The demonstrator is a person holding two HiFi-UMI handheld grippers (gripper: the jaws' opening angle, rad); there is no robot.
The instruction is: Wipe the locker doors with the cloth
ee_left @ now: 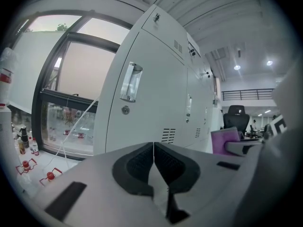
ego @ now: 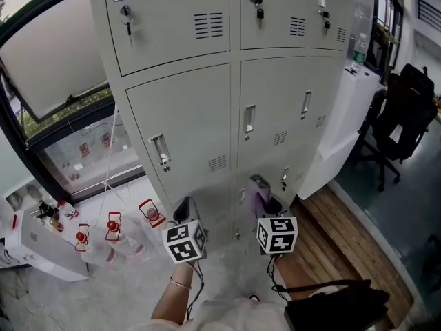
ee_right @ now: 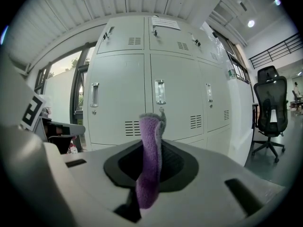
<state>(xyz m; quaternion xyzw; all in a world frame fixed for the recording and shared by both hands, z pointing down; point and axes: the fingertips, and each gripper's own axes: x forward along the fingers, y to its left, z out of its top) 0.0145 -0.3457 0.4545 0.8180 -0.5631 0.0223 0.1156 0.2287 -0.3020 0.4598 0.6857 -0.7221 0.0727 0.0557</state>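
A bank of pale grey lockers stands in front of me, its doors with handles, keys and vent slots. My right gripper is shut on a purple cloth, which sticks up between its jaws, short of the lower middle door. My left gripper is shut and empty, its pads pressed together, and hangs low before the lower left door. Neither gripper touches a door. The purple cloth also shows at the right of the left gripper view.
A window is at the left, with small bottles and red-capped items on the white floor beneath. A black office chair stands at the right beside a white counter. Wooden planking lies at the lockers' right foot.
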